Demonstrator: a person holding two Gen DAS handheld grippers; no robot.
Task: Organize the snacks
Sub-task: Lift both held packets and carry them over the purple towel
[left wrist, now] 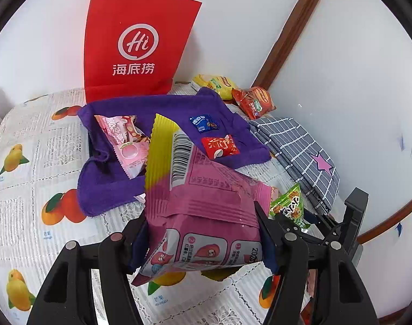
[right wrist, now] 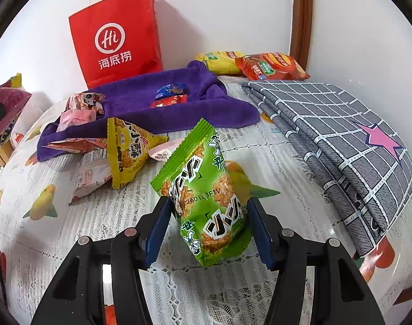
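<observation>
The left tongs [left wrist: 203,239] are clamped on a pink and yellow snack bag [left wrist: 197,197], both pads pressing its sides, the bag lifted clear of the fruit-print lace cloth on the table [left wrist: 32,168]. The right tongs [right wrist: 208,227] grip a green snack packet [right wrist: 206,189] by its lower half, the packet standing upright between the pads.

Beyond the left tongs lies a purple towel [left wrist: 157,108]; on it rest a pink peach-print packet [left wrist: 127,140], a small blue candy [left wrist: 204,123] and a small red candy [left wrist: 219,146]. Ahead and left of the right tongs a yellow snack packet [right wrist: 130,151] sits at the towel's near edge. Behind the towel a red paper bag [right wrist: 116,38] stands against the wall. Far ahead to the right lie a yellow chip bag [right wrist: 219,61] and a red chip bag [right wrist: 271,66], touching. A folded grey checked cloth [right wrist: 341,124] lies right of the right tongs.
</observation>
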